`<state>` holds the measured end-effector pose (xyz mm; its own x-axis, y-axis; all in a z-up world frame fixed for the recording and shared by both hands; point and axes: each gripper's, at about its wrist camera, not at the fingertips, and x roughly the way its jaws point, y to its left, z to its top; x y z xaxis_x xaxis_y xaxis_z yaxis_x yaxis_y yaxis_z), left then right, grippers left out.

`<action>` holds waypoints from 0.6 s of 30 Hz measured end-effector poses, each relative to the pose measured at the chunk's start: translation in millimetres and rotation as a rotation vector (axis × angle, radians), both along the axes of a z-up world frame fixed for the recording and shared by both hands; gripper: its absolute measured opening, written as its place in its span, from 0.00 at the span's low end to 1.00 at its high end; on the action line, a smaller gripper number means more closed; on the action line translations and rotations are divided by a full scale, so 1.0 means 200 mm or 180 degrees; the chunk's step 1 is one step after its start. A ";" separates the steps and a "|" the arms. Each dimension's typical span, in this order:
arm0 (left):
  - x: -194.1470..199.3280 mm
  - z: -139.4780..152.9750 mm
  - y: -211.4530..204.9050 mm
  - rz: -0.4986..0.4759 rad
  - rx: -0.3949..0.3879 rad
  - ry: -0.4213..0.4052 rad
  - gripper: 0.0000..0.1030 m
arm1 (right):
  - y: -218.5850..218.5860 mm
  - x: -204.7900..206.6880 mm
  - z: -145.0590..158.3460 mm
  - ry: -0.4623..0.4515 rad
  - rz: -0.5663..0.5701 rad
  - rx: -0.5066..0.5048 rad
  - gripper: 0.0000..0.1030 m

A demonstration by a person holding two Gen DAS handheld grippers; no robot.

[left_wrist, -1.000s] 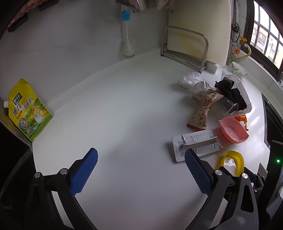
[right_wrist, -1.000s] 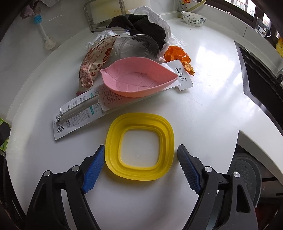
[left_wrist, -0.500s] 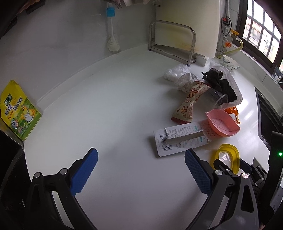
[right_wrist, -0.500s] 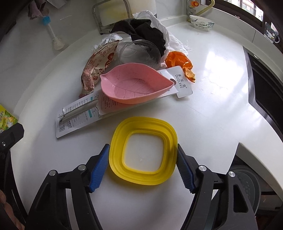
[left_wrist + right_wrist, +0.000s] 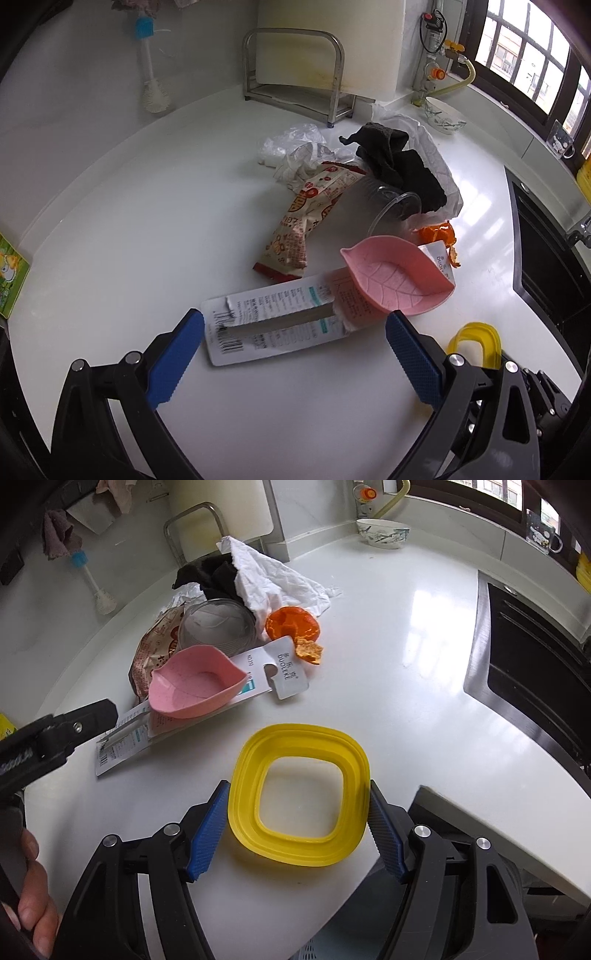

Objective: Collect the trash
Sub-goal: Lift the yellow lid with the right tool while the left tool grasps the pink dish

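My right gripper [image 5: 297, 790] is shut on a yellow square lid frame [image 5: 299, 797], one pad against each side, near the counter's front edge. The frame also shows in the left wrist view [image 5: 476, 332]. My left gripper [image 5: 291, 321] stands open just over a torn white packaging card [image 5: 273, 325]. A pink leaf-shaped dish [image 5: 397, 282] rests on the card's far end. Behind lie a snack wrapper [image 5: 306, 218], a tipped clear cup [image 5: 391, 210], orange peel [image 5: 291, 627], a black cloth [image 5: 399, 162] and crumpled white paper [image 5: 273, 579].
A dark sink [image 5: 535, 664] lies at the right. A bowl [image 5: 384, 533], a metal rack [image 5: 291, 66] and a bottle brush [image 5: 151, 74] stand along the back wall. A green pouch [image 5: 11, 280] sits far left. A grey container [image 5: 351, 934] shows below the counter edge.
The right pads closed onto the yellow frame and brought it toward the counter's front edge. The left gripper, still open, travelled across the counter to the packaging card.
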<state>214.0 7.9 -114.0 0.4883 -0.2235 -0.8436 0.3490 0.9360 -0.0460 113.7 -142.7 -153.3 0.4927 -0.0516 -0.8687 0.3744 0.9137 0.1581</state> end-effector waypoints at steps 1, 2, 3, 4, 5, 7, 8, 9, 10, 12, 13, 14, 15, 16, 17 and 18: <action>0.01 -0.01 -0.03 -0.0004 0.0007 0.0003 0.94 | -0.02 -0.01 0.00 -0.0004 -0.0018 0.0005 0.67; 0.01 -0.01 -0.05 0.0001 0.0013 0.0012 0.94 | -0.03 -0.02 0.00 -0.0011 -0.0029 -0.0001 0.67; 0.02 -0.01 -0.07 0.0017 0.0008 0.0039 0.94 | -0.04 -0.03 0.00 -0.0020 -0.0041 -0.0015 0.67; 0.03 -0.02 -0.09 0.0050 -0.0003 0.0069 0.94 | -0.06 -0.05 0.00 -0.0025 -0.0048 -0.0021 0.67; 0.03 -0.02 -0.10 0.0091 -0.0020 0.0097 0.94 | -0.07 -0.06 0.00 -0.0032 -0.0056 -0.0023 0.67; 0.04 -0.01 -0.13 0.0180 -0.0061 0.0137 0.94 | -0.09 -0.08 0.00 -0.0051 -0.0076 -0.0031 0.67; 0.04 -0.01 -0.15 0.0225 -0.0070 0.0131 0.94 | -0.10 -0.09 0.01 -0.0064 -0.0085 -0.0031 0.67; 0.04 0.00 -0.18 0.0273 -0.0057 0.0111 0.94 | -0.10 -0.10 0.01 -0.0077 -0.0094 -0.0033 0.67; 0.04 0.00 -0.20 0.0317 -0.0031 0.0091 0.94 | -0.11 -0.11 0.02 -0.0088 -0.0098 -0.0033 0.67; 0.04 0.01 -0.24 0.0383 -0.0007 0.0071 0.94 | -0.14 -0.13 0.02 -0.0118 -0.0113 -0.0023 0.67; 0.03 0.01 -0.26 0.0415 -0.0002 0.0071 0.94 | -0.15 -0.14 0.03 -0.0129 -0.0120 -0.0024 0.67; 0.03 0.01 -0.28 0.0447 0.0002 0.0076 0.94 | -0.16 -0.15 0.03 -0.0140 -0.0128 -0.0025 0.67; 0.03 0.01 -0.29 0.0479 0.0004 0.0080 0.94 | -0.18 -0.16 0.04 -0.0152 -0.0134 -0.0025 0.67; 0.03 0.01 -0.31 0.0520 0.0009 0.0081 0.94 | -0.21 -0.17 0.04 -0.0163 -0.0141 -0.0022 0.67; 0.02 0.00 -0.33 0.0568 0.0018 0.0087 0.94 | -0.23 -0.18 0.04 -0.0173 -0.0147 -0.0021 0.67; 0.02 0.00 -0.34 0.0612 0.0014 0.0102 0.94 | -0.25 -0.19 0.04 -0.0184 -0.0151 -0.0020 0.67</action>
<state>218.1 -59.3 -114.4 0.4945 -0.1250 -0.8601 0.1621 0.9855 -0.0500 75.6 -192.0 -144.6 0.5390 -0.0816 -0.8384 0.4078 0.8961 0.1750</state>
